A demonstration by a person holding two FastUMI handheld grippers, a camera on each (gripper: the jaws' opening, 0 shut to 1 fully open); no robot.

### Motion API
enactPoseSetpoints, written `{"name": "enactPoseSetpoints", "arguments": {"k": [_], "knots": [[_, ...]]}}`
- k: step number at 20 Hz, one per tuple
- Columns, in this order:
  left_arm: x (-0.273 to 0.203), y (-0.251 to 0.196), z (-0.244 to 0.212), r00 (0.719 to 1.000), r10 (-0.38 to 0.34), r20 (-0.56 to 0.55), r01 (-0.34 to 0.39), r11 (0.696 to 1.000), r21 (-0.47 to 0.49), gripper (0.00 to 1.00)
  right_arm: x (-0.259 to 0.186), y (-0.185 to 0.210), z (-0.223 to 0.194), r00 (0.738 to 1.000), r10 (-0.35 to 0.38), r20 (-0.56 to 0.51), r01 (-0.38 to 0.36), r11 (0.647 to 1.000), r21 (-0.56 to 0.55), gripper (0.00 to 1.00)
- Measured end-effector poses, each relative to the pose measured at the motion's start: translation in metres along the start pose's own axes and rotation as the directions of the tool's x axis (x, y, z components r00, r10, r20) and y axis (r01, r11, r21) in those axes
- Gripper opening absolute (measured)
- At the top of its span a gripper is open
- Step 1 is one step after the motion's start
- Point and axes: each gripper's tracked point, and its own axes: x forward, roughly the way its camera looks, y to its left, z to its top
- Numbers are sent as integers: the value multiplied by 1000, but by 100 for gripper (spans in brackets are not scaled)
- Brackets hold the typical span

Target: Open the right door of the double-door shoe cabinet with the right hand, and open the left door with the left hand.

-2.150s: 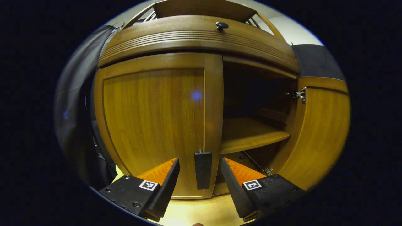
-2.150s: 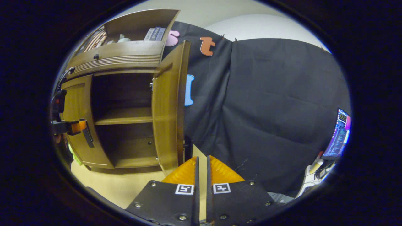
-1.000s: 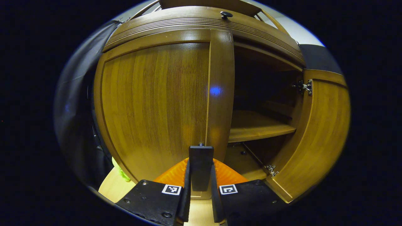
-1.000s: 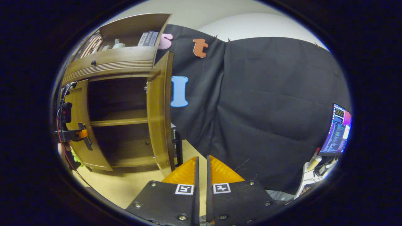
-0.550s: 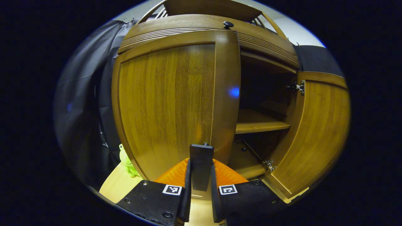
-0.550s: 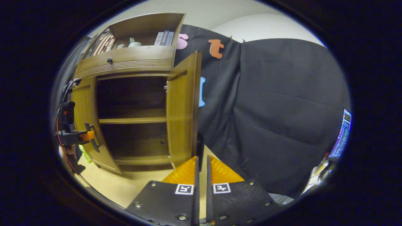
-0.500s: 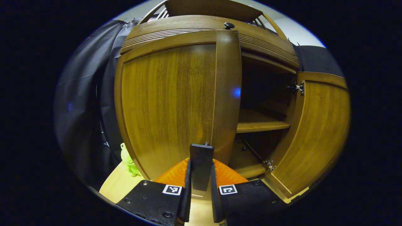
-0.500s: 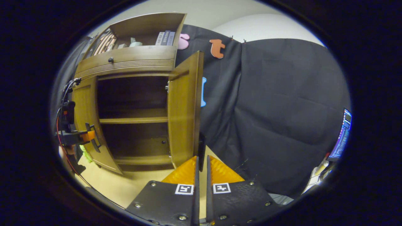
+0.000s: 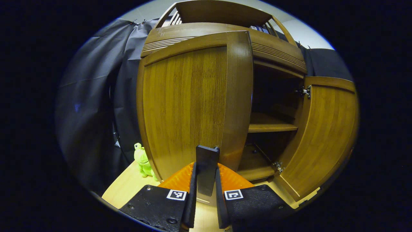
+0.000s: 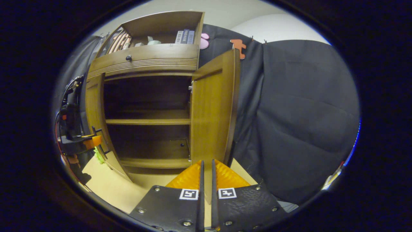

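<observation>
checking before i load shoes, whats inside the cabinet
Inside the cabinet, one shelf and the floor below look bare. The upper back is too dark to tell.

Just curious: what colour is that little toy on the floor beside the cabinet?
Bright lime green; the toy shows best in the left gripper view.

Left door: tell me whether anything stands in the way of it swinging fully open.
The left claw is shut on the handle of the left door, which is partly open. A green toy frog sits on the floor beside the door's hinge side and might get in the way; nothing else visible would.
</observation>
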Motion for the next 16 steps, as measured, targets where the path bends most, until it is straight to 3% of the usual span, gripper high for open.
{"name": "enactPoseSetpoints", "arguments": {"k": [16], "knots": [[-48,43,-10,996,84,-22,-85,994,-68,17,26,80,-2,975,220,-33,-220,975,-29,8]]}}
